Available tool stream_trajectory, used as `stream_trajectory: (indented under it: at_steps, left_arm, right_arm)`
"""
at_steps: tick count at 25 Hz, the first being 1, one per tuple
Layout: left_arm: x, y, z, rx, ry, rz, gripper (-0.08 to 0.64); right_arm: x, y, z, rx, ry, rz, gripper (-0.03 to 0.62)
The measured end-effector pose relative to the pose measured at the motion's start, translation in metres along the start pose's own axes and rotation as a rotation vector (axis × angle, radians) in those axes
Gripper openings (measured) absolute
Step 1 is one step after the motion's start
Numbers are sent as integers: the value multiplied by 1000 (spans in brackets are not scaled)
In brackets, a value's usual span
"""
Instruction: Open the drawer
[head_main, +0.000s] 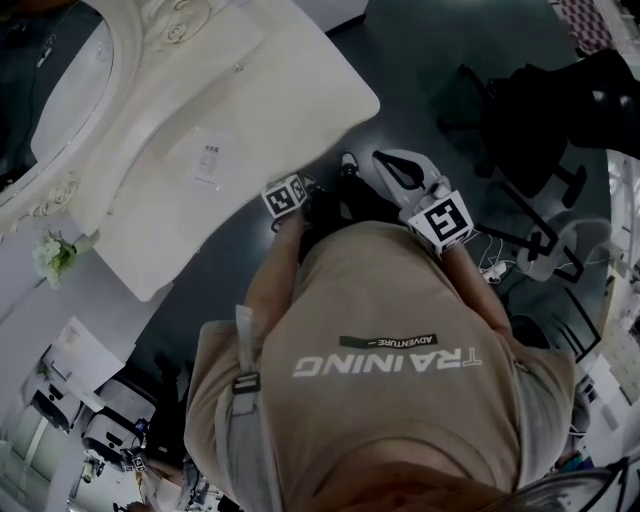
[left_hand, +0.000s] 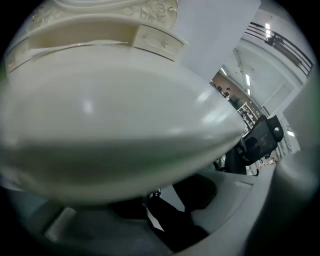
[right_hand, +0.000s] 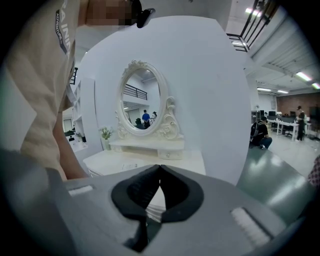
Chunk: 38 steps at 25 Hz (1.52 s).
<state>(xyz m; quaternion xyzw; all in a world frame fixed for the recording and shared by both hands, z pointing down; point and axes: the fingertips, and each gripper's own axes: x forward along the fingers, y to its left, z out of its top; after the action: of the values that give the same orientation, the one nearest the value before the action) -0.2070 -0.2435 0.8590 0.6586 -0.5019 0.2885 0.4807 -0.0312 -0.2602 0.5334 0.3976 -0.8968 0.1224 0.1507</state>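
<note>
left gripper (left_hand: 157, 202): low, hard against the dressing table (head_main: 250, 110) front edge; jaws slightly spread, nothing in them
right gripper (right_hand: 160, 169): off the table corner, facing the mirror (right_hand: 142, 97); pads pressed together, empty
drawer (right_hand: 171, 154): one seen, under the mirror, closed, well apart from both
count: two grippers, one table, one mirror

From where I'm driving, the drawer (right_hand: 170, 154) is a small cream front with a tiny knob, set in the raised shelf (right_hand: 135, 145) beneath the oval mirror (right_hand: 141, 97). It is at 12 o'clock across the table (right_hand: 112, 162), shut flush and level.
</note>
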Motion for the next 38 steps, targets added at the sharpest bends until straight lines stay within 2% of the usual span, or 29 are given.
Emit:
stream_trajectory:
  at_steps: [3,11,15,19,23,28,32,38]
  left_arm:
    - [1,0,0,4,37,9,147]
    - [-1,-3,-2,12,27,-26,137]
    - [-4,-1,-5,1,35,-27,135]
    - [-6,0,-8,-2,48,-36,134]
    - [-10,-4,-22,29,95,-61,133]
    - [-16,-11,-44,41,109,-68,133]
    - [-19,-13,-53,42,112,-51,133]
    - [-24,-15,-51,51,64,-61,133]
  right_arm:
    - [0,3,-1,5,-3,-1,3]
    - [2,21,7,-10,-13,45,3]
    - [3,36,7,-40,5,72,3]
    - [5,43,12,-93,38,61,3]
    - [10,56,17,-108,36,97,3]
    - [14,68,17,-118,46,112,3]
    - [22,75,7,-88,70,111,3]
    - [25,82,-5,-74,57,117,3]
